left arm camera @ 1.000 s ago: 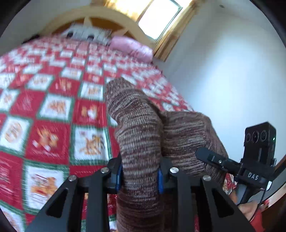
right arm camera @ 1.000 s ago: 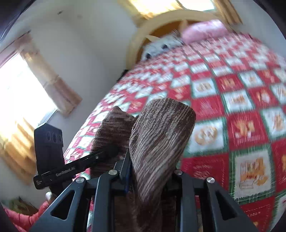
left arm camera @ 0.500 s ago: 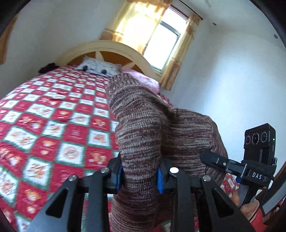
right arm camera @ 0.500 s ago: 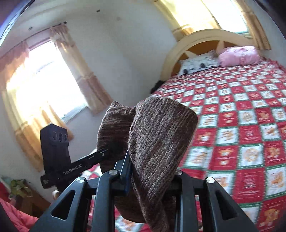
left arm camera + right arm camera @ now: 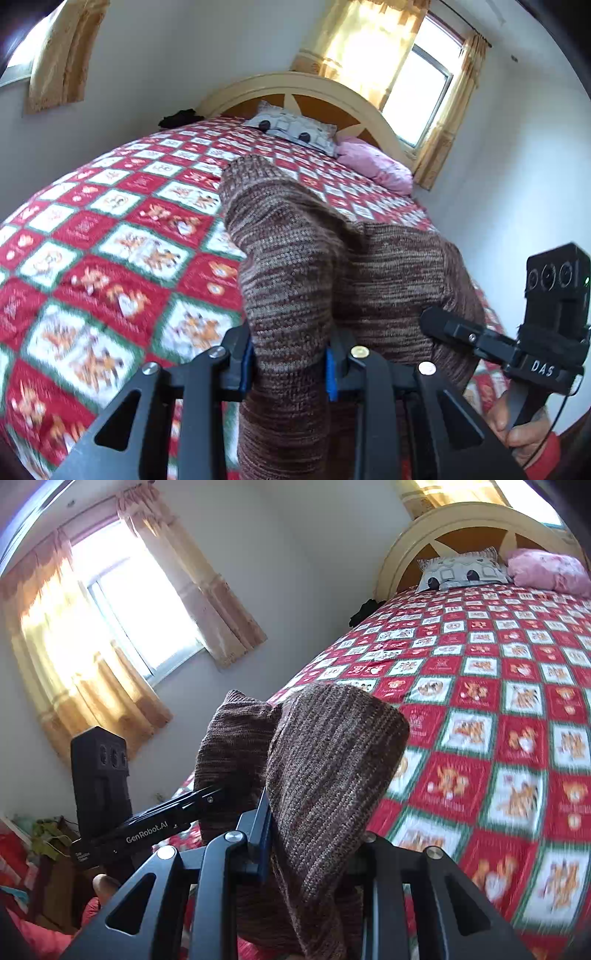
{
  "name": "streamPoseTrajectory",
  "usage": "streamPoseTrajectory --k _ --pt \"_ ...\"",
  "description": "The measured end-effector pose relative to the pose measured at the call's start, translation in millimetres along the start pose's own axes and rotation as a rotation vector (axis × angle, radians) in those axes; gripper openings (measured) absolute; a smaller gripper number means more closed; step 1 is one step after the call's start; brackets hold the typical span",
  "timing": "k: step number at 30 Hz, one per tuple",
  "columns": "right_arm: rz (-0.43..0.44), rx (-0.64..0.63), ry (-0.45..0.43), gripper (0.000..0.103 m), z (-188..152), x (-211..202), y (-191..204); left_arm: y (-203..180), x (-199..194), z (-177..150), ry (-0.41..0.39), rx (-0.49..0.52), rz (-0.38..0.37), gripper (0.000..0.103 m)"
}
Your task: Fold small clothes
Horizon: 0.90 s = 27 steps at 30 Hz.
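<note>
Both grippers clamped on brown knit garment (image 5: 295, 266): left gripper (image 5: 290, 365) & right gripper (image 5: 314, 845) each pinch a bunch, held up over the red quilt (image 5: 110, 240). Keep grips level, spread corners apart, lay flat w/o twist before folding.

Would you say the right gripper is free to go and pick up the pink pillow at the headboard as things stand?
Probably not: the right gripper is shut on the brown knit garment, which the left gripper also holds. The pink pillow lies uncovered, far up the bed.
</note>
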State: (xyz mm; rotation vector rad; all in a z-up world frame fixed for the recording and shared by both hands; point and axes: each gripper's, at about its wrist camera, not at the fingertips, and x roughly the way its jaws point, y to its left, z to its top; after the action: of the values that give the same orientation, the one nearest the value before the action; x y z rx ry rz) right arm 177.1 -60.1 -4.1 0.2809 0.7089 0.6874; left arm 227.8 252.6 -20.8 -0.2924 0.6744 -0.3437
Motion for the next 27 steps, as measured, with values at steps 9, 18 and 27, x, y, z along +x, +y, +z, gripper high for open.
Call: streamPoseTrajectory --k 9,18,27 --pt "-0.119 -0.023 0.043 0.026 34 85 -67 22 111 13 0.043 0.047 0.13 0.03" --pt "-0.194 0.023 0.109 0.037 16 148 -137 48 155 2 0.194 -0.052 0.206 0.056" --pt "-0.271 0.081 0.018 0.047 14 89 -137 62 128 -2 0.186 -0.107 0.209 0.069"
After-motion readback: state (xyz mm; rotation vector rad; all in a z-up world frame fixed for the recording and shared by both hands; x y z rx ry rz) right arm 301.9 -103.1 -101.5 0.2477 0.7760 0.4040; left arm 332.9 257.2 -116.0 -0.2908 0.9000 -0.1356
